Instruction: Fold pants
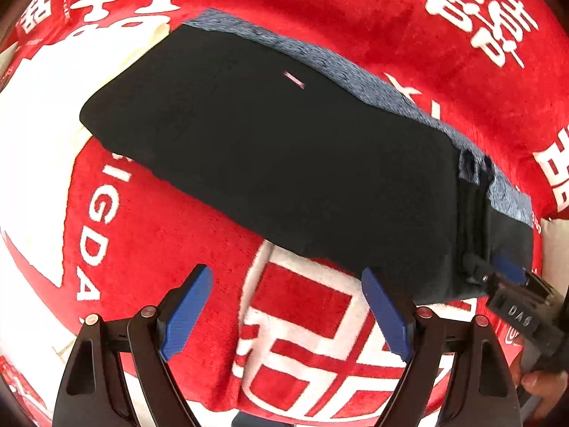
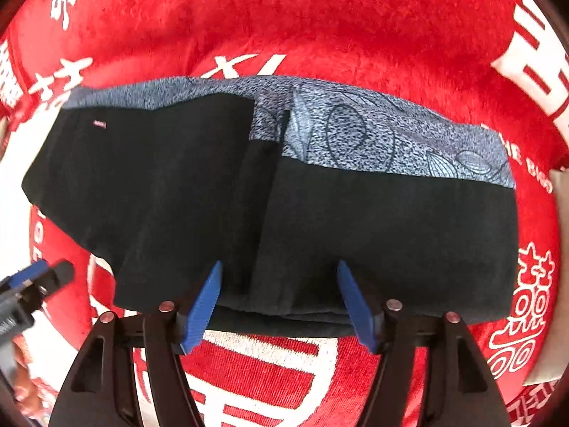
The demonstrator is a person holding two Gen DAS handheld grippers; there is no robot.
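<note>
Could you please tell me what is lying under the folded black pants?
The pants rest on a red cloth with white lettering, which shows all around them. A grey patterned band belongs to the pants. Whatever lies beneath the fabric is covered.

Your pants (image 2: 320, 220) cover much of the red blanket (image 2: 320, 17), hiding its white print beneath. The small tag (image 1: 294, 80) on them is too blurred to read. In the right wrist view, your left gripper (image 2: 39, 277) is cut off by the picture's edge.
</note>
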